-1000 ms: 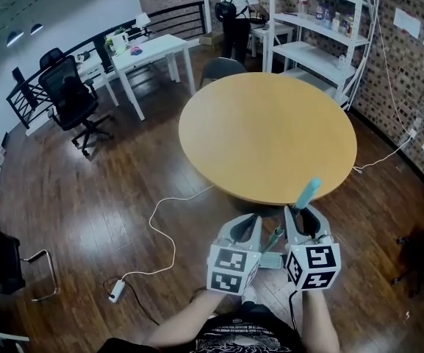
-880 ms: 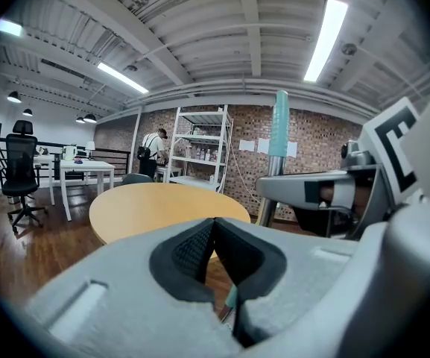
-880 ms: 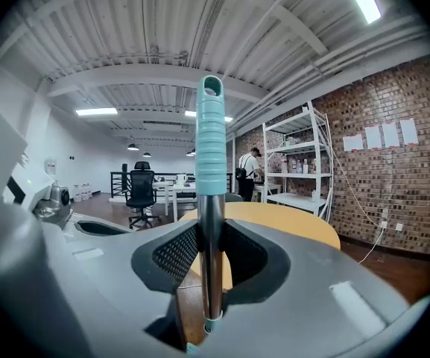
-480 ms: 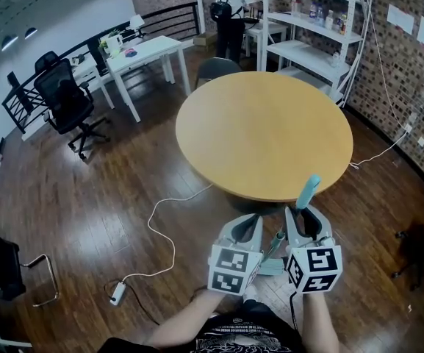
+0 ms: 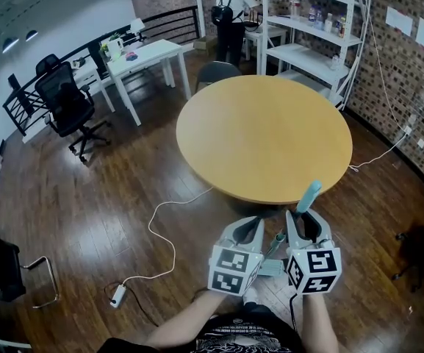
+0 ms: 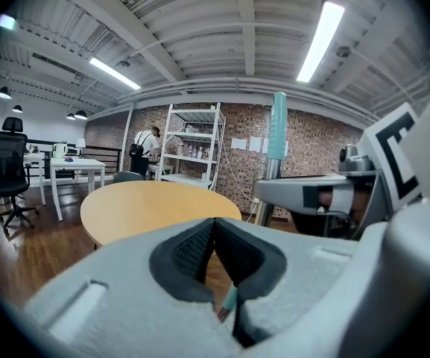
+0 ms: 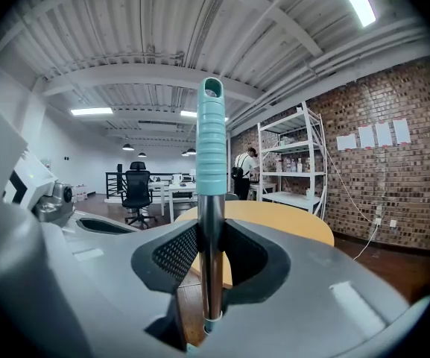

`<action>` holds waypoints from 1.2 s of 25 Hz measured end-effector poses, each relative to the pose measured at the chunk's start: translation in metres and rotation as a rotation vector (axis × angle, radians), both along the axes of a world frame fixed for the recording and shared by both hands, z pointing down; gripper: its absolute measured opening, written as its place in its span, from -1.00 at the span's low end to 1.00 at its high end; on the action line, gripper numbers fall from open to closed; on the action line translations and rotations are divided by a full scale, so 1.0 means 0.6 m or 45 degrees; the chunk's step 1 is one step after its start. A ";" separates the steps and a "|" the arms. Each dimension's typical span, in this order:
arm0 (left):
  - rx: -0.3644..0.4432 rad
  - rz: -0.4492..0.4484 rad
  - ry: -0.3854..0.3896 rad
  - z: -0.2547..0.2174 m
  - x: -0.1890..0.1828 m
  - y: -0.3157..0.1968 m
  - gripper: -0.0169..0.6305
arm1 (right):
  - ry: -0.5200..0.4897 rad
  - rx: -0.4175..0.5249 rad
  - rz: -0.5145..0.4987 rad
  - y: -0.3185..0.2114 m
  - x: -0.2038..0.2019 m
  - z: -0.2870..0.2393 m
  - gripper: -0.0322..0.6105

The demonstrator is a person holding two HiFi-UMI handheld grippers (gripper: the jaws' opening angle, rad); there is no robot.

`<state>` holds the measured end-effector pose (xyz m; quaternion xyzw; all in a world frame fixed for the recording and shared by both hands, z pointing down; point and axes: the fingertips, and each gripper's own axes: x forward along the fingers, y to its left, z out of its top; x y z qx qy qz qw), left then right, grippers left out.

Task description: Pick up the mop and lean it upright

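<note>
The left gripper (image 6: 215, 226) has its jaws closed pad to pad with nothing between them. Only a sliver of the mop's lower shaft shows below the pads, so this gripper plays no part in the hold. In the head view it sits just beside the right one, low and close to the person's body.

Between the 2 grippers the mop (image 7: 211, 140) runs down toward the floor. Its lower end is mostly hidden behind the marker cubes.

The right gripper (image 7: 211, 233) is clamped on the metal shaft just below the teal grip, which stands nearly upright above the jaws. From the head view the grip tilts slightly away from the person, toward the near edge of the table (image 5: 263, 134). Whether it touches that edge cannot be told.

Judged from this, the pickup is done: the mop is raised and close to vertical in 1 gripper. Leaning it against a support and letting go are left.
</note>
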<state>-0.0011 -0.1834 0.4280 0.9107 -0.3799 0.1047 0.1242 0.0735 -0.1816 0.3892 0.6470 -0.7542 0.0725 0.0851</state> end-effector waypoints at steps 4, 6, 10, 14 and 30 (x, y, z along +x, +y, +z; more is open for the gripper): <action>-0.003 -0.006 0.004 -0.001 0.001 -0.001 -0.94 | -0.001 -0.005 -0.011 -0.007 -0.002 0.008 -0.57; -0.007 -0.006 0.008 -0.002 0.004 -0.002 -0.94 | 0.001 -0.011 -0.020 -0.013 -0.001 0.015 -0.57; -0.005 -0.014 0.001 0.000 0.007 -0.011 -0.94 | 0.005 -0.036 -0.034 -0.031 0.003 0.040 -0.57; -0.008 -0.037 -0.002 0.008 0.008 -0.024 -0.94 | 0.006 -0.076 -0.050 -0.050 0.007 0.077 -0.57; -0.051 -0.070 -0.062 0.041 0.035 -0.085 -0.94 | 0.005 -0.239 -0.086 -0.127 0.036 0.193 -0.57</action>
